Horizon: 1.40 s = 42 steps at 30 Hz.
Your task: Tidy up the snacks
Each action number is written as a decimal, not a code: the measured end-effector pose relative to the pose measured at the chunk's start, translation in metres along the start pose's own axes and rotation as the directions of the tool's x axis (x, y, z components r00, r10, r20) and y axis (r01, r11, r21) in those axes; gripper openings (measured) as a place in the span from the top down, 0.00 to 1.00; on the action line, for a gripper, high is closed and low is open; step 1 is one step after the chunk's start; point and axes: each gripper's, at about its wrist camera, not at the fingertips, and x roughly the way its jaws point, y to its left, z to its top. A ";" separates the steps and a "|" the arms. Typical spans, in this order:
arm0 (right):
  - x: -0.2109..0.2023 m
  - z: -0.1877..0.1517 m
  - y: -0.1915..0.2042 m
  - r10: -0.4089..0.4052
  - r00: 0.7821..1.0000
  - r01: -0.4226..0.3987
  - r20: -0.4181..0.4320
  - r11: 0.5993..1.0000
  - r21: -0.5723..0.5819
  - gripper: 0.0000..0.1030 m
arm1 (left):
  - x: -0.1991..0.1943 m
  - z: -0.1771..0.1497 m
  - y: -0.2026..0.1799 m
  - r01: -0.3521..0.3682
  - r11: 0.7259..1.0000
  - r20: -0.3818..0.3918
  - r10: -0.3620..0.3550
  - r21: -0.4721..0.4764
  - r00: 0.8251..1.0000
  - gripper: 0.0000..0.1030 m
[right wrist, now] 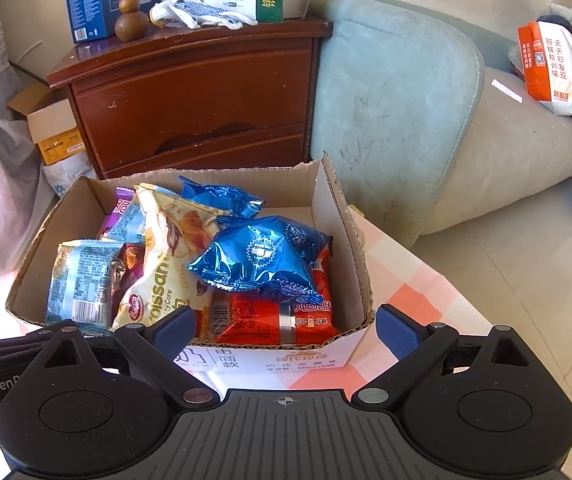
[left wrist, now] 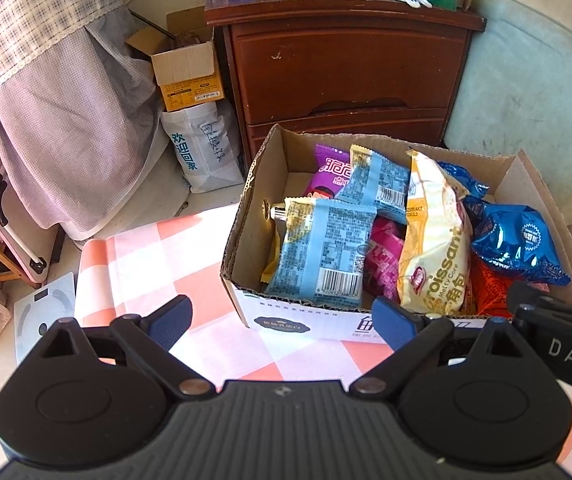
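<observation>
Snacks sit in an open cardboard box (left wrist: 246,216) on a table with an orange-and-white check cloth (left wrist: 146,256); box is at the cloth's far part, near its edge. Inside: two light-blue packets (left wrist: 322,248), a purple packet (left wrist: 328,172) at the back, a cream croissant bag (left wrist: 434,236) upright in the middle, blue foil packs (right wrist: 262,256) on top of red packs (right wrist: 278,312) at the right side. Left gripper (left wrist: 282,322) spread wide, nothing between the pads, hovering over the cloth just before the box's near wall. Right gripper (right wrist: 286,326) also spread wide, empty, at the box's near right corner. Behind the box: a dark red wooden cabinet (right wrist: 190,100) with cartons, a white glove (right wrist: 198,12) and a wooden gourd (right wrist: 128,16) on top. Pale blue sofa (right wrist: 398,92) to the right with an orange-white bag (right wrist: 554,72) on it. Left of the cabinet: a small carton (left wrist: 190,76) on a white bag (left wrist: 202,148), checked purple fabric (left wrist: 66,120). Tiled floor (right wrist: 518,264), sunlit.
</observation>
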 end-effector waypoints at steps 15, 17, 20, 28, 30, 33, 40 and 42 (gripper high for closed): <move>0.001 0.000 0.003 -0.004 1.000 0.004 -0.008 1.000 -0.013 0.05 | 0.001 -0.001 0.002 -0.011 1.000 -0.007 0.011 -0.002 1.000 0.07; 0.000 0.000 0.004 -0.004 1.000 0.004 -0.007 1.000 -0.017 0.05 | 0.000 -0.001 0.002 -0.013 1.000 -0.006 0.013 0.001 1.000 0.07; 0.000 -0.001 0.005 -0.005 1.000 0.005 -0.006 1.000 -0.020 0.05 | -0.001 -0.001 0.002 -0.019 1.000 -0.002 0.019 0.006 1.000 0.07; -0.003 -0.002 0.008 -0.008 1.000 0.009 0.003 0.999 -0.038 0.05 | -0.003 -0.003 0.004 -0.027 1.000 0.006 0.027 0.013 1.000 0.07; -0.004 -0.002 0.008 -0.010 1.000 0.011 0.007 0.999 -0.041 0.05 | -0.004 -0.004 0.004 -0.028 1.000 0.009 0.028 0.013 1.000 0.07; -0.006 -0.004 0.009 -0.012 1.000 0.013 0.010 0.999 -0.044 0.05 | -0.007 -0.007 0.004 -0.034 0.999 0.018 0.034 0.012 0.999 0.07; -0.014 -0.011 0.011 -0.015 1.000 0.016 0.023 0.998 -0.066 0.05 | -0.016 -0.021 0.008 -0.044 0.999 0.023 0.043 0.019 0.999 0.07; -0.018 -0.017 0.011 -0.013 1.000 0.015 0.021 0.997 -0.073 0.05 | -0.019 -0.027 0.011 -0.044 0.999 0.017 0.044 0.021 0.999 0.07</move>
